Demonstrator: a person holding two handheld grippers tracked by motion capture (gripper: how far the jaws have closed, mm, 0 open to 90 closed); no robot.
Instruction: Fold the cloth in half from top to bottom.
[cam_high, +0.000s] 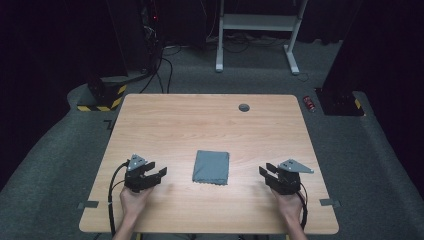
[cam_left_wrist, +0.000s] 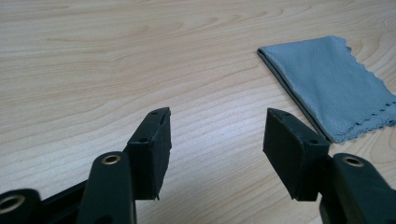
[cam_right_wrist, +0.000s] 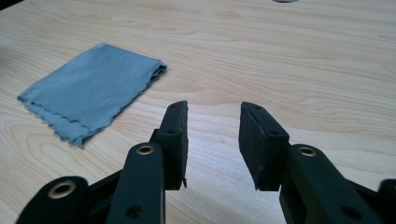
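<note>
While the folded grey cloth lies mid-table from above, left gripper and right gripper flank it, apart. Left gripper view: jaws spread, empty, cloth ahead-right. Right gripper view: jaws parted, empty, cloth ahead-left.

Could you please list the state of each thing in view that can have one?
grey cloth: folded, flat on the table, touched by neither gripper.
left gripper: open, nothing between its jaws, left of the cloth.
right gripper: open, nothing between its jaws, right of the cloth.
</note>
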